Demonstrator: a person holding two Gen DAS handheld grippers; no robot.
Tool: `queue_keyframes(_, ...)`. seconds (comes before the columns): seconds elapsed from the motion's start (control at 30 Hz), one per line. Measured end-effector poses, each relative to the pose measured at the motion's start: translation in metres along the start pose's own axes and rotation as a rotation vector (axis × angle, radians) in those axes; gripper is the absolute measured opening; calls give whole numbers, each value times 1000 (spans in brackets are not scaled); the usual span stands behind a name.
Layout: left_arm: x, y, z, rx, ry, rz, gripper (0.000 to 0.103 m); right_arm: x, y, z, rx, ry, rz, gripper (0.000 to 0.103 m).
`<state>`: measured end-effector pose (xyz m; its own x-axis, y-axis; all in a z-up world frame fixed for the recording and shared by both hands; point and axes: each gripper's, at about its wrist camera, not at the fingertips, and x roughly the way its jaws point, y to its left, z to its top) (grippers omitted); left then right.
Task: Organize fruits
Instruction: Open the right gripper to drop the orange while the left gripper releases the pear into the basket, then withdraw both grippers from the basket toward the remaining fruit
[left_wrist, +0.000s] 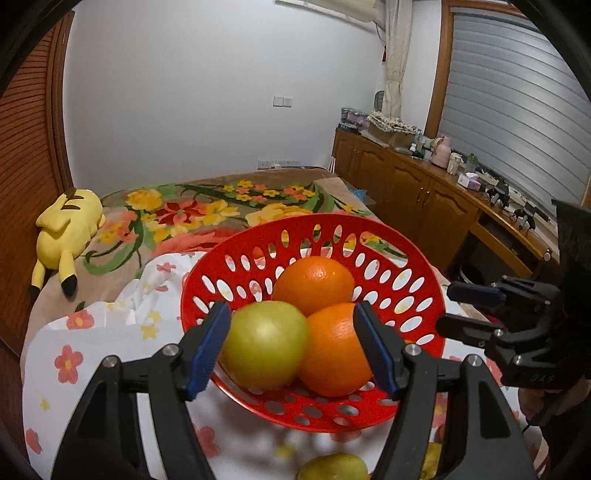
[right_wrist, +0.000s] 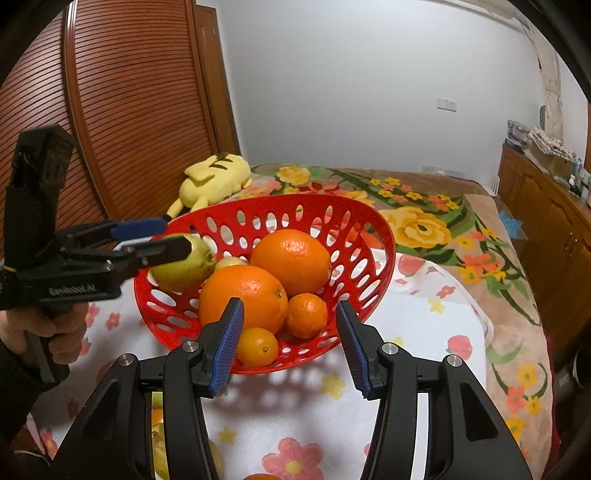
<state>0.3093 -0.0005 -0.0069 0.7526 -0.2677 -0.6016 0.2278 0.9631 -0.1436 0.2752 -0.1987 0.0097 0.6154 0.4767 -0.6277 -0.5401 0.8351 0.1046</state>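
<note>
**Fruit gathered in the red basket, both grippers spread**

Blue-padded fingers of the left gripper fill the foreground of the left wrist view, spread wide with nothing between them. Just beyond the pads sits the red basket, a perforated plastic bowl resting on a white cloth with flower print. Inside the basket, a green fruit lies at the near left, touching a large orange at the near right, and a second orange sits behind both. In front of the basket, at the bottom edge of the view, another yellow-green fruit lies on the cloth, partly cut off. To the right of the basket the right gripper reaches in, its fingers apart and empty. Far left of the basket a yellow plush toy lies on the floral blanket.

Blue pads of the right gripper frame the right wrist view, held apart and holding nothing, just short of the basket's near rim. The basket holds two large oranges, a small orange and a smaller one at the front, plus the green fruit at the left side. The left gripper comes in from the left of the basket, its fingers parted, one finger overlapping the green fruit; whether it touches the fruit cannot be told. Below the basket, between the near finger arms, more fruit lies on the cloth, mostly hidden.
</note>
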Motion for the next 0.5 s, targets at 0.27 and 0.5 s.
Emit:
queue_keyframes(0.27,-19,-5,-13,7,2,-17,69,-17,3,-13,16,-12,-9,53)
queue_keyframes(0.5,-43,-9,-32,14,-4,-28,69,-38,8,-32,52,-17,-20,53)
